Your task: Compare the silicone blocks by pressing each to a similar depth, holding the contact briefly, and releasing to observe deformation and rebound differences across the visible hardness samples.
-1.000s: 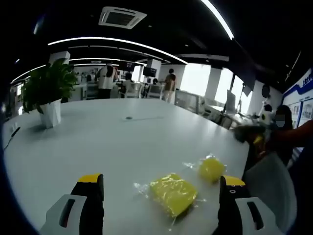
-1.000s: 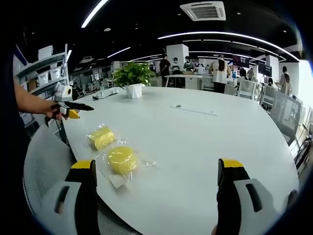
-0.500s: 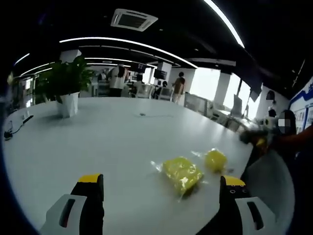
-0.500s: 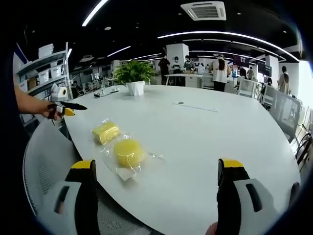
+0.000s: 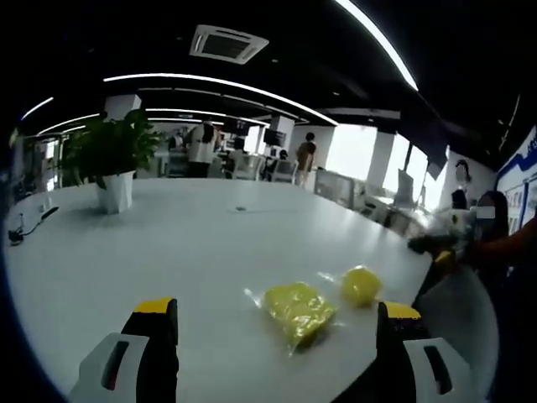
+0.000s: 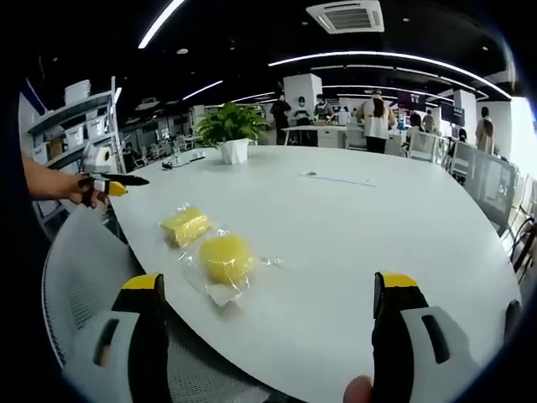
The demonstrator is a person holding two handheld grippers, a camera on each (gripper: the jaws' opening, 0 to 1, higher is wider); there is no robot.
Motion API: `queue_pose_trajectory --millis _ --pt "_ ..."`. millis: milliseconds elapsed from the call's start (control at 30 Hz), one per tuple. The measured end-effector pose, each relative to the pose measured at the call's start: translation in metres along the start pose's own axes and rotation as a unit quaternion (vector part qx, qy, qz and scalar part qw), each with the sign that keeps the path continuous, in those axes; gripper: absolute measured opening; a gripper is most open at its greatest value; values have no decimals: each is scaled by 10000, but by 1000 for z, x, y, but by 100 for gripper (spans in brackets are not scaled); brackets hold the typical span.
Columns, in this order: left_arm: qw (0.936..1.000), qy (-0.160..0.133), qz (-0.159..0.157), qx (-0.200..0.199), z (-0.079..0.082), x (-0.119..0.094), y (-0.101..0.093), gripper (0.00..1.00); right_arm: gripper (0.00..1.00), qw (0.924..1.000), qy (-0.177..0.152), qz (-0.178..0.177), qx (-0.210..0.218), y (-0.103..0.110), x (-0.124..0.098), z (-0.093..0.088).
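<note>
My left gripper (image 5: 273, 353) and right gripper (image 6: 268, 336) hover with jaws apart, holding nothing. The square block (image 6: 185, 224) and round block (image 6: 226, 256) lie bagged on the table (image 6: 361, 227), touching neither gripper; both presses appear still to do.

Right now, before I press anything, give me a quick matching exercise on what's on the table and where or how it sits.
Things:
1. round yellow block
2. squarish yellow block
3. potted plant
4. right gripper

States:
A. at the table's far side
B. open, holding nothing
C. bagged, nearer the right gripper
D. bagged, just beyond the round one

Pairs: 1-C, 2-D, 3-A, 4-B
</note>
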State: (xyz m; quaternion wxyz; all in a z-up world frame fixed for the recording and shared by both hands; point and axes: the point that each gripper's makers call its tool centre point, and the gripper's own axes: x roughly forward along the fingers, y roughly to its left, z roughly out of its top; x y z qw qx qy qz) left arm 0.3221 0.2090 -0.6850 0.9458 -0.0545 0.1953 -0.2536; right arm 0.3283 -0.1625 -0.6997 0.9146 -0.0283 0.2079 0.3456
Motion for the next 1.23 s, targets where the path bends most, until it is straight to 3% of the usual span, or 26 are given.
queue_pose_trajectory --millis 567,900,1067,1233 --pt "9997 -160 89 -131 8 -1 -5 100 97 9999 41 -33 151 0 1 -5" --pt "9998 9 -182 -20 1 9 -22 100 97 9998 32 -84 193 0 1 -4" --pt "9997 115 -220 43 -2 9 -21 100 97 9992 139 -122 364 -2 4 -13" --pt "9999 16 -119 -71 -1 5 -13 100 96 9971 -84 -308 695 -10 0 -6"
